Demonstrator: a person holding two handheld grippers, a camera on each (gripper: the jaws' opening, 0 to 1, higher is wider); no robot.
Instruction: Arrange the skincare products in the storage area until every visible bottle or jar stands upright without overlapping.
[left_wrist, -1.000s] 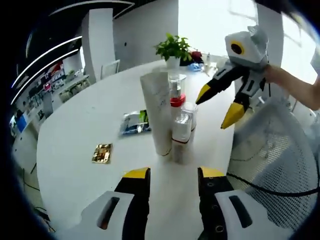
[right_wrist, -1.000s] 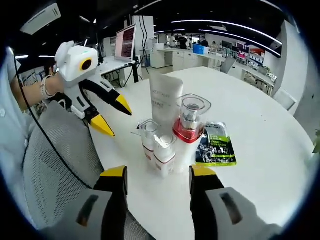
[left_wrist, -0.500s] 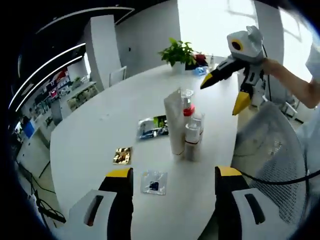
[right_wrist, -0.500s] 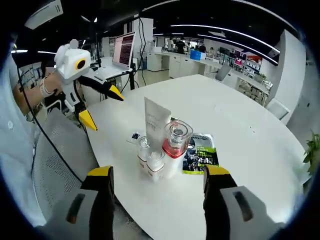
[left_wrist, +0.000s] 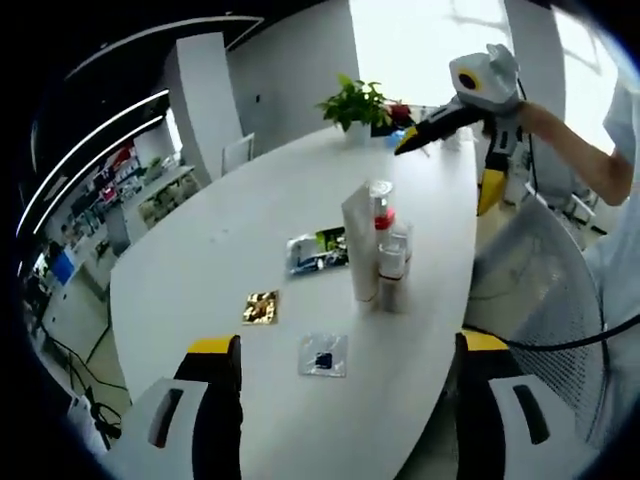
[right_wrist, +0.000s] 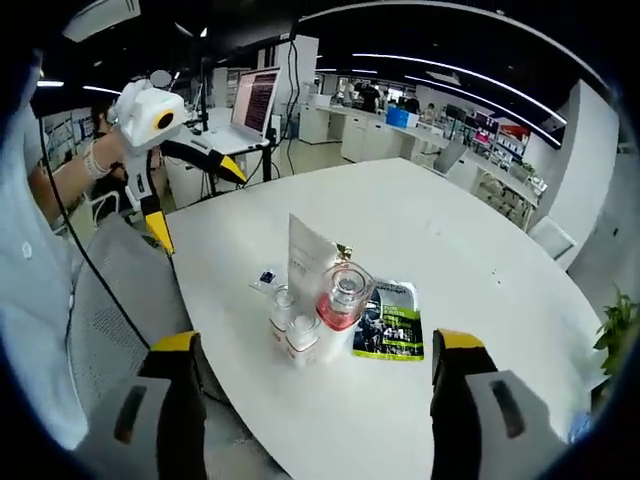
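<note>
Standing upright, clustered bottles (left_wrist: 380, 255), well beyond both wide-spread grippers (left_wrist: 340, 375) (right_wrist: 315, 375).

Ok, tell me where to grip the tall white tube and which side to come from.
Grip the tall white tube high on its flat body, above the neighbouring bottles. Come from above: the small bottles and red-collared bottle crowd its base.
</note>
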